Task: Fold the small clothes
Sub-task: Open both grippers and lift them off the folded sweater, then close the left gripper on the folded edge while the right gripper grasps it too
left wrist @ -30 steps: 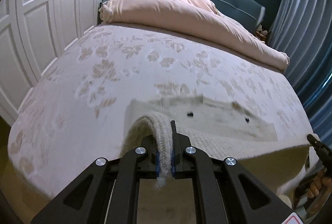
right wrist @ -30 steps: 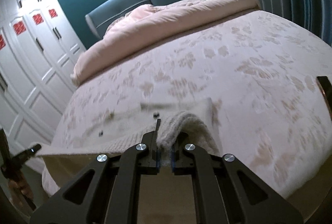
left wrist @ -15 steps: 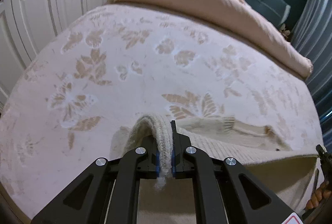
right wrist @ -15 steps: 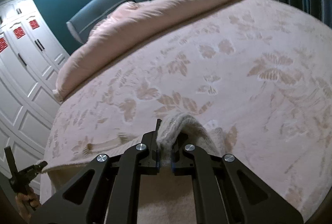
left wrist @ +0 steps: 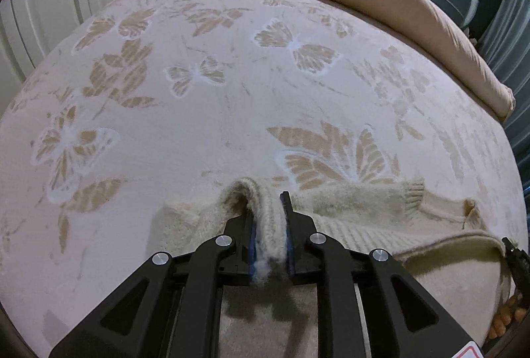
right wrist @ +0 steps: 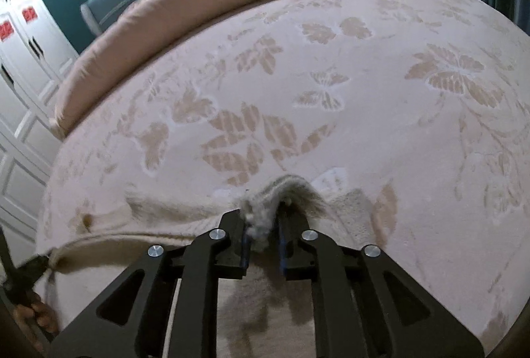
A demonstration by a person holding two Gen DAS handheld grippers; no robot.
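Both grippers have dropped toward the bed (left wrist: 205, 126), carrying the cream knit sweater (left wrist: 364, 225) down until its far part lies on the bedspread, the near edge strung between them. I judge it light, soft and stretchy, apt to sag and slip, so the thick ribbed edge is the place to hold. My left gripper (left wrist: 267, 225) has just been easing its jaws apart, the rib between them, loosely pinched at most. Likewise the right gripper (right wrist: 261, 225): jaws just parting, knit between, seemingly clear of one pad.
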